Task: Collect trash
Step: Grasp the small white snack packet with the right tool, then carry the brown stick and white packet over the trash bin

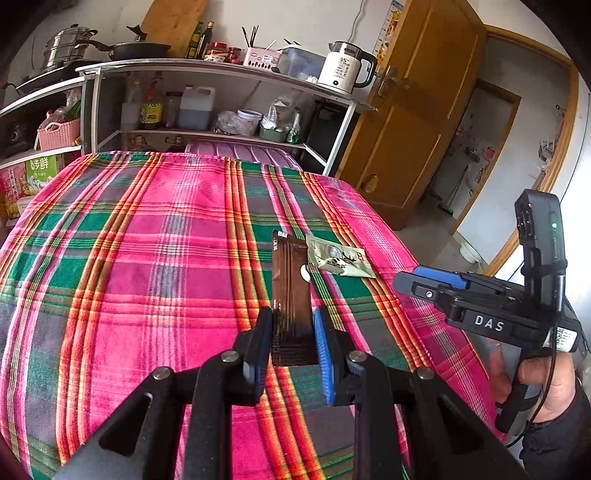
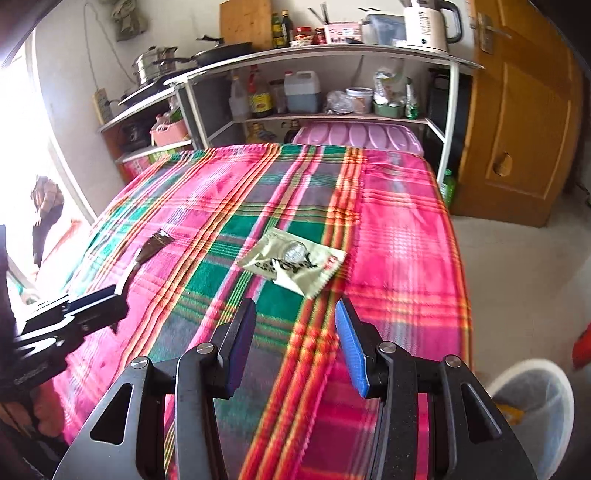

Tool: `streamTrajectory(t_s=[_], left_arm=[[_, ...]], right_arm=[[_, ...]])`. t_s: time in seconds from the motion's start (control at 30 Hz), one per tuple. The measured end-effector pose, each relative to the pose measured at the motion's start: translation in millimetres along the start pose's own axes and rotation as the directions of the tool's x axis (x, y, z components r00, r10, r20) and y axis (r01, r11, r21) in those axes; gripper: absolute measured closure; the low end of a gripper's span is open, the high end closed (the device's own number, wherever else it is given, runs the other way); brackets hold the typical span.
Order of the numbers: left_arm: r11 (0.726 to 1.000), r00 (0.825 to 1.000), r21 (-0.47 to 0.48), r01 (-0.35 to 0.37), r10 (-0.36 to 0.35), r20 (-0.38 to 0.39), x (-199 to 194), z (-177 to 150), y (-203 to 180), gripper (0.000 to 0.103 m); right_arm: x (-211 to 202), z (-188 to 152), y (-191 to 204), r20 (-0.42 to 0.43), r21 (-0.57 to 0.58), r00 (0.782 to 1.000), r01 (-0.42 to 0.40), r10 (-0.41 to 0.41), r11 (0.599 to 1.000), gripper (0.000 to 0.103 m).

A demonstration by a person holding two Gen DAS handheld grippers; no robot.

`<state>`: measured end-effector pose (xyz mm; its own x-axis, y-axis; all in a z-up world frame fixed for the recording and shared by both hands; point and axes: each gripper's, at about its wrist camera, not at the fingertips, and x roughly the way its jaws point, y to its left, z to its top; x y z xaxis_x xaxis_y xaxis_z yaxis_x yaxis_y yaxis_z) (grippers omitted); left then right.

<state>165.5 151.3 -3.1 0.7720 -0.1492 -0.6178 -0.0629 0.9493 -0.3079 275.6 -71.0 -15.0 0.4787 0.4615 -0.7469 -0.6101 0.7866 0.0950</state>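
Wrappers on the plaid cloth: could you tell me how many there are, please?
2: the brown wrapper between the left gripper fingers, the pale green wrapper ahead of the open right gripper.

I am working in a lived-in home kitchen. A white open shelf unit (image 1: pixel 221 70) against the wall carries an electric kettle (image 1: pixel 345 70), a black frying pan (image 1: pixel 138 48), a stacked steel steamer pot (image 1: pixel 68 42), sauce bottles (image 1: pixel 201 38) and a wooden cutting board (image 1: pixel 173 22). Lower shelves hold oil jugs (image 2: pixel 301 90) and a pink basket (image 1: pixel 59 133). A plaid cloth (image 1: pixel 147 240) covers the table. A wooden door (image 1: pixel 417 110) stands to the right, and a bin (image 2: pixel 532 410) sits on the floor.
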Motion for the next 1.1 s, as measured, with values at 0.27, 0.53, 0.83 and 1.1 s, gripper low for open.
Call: streamTrajectory(t_s=[0.27,0.53,0.83,1.1], left_arm=[[0.999,1.0,-0.037,0.01,-0.009,0.008,0,1,22,0.079],[0.999,1.0,-0.045,0.028,-0.028,0.0,3,-1,26,0.079],[0.999,1.0,-0.043,0.028,-0.029,-0.009,7,-1,25,0.079],[0.999,1.0,-0.034,0.024,-0.024,-0.013,4,-2,18,0.079]], right_arm=[[49,12,18,-0.045,-0.198,0.997,0.057,-0.068,0.978,0.057],[70,22,14,-0.067,-0.238,0.997,0.032,-0.05,0.971,0.057],[68,23,24,-0.07,-0.229,0.996,0.032,-0.049,0.973,0.088],[39,15,22,-0.041,-0.154,0.999,-0.006,-0.001,0.988,0.091]])
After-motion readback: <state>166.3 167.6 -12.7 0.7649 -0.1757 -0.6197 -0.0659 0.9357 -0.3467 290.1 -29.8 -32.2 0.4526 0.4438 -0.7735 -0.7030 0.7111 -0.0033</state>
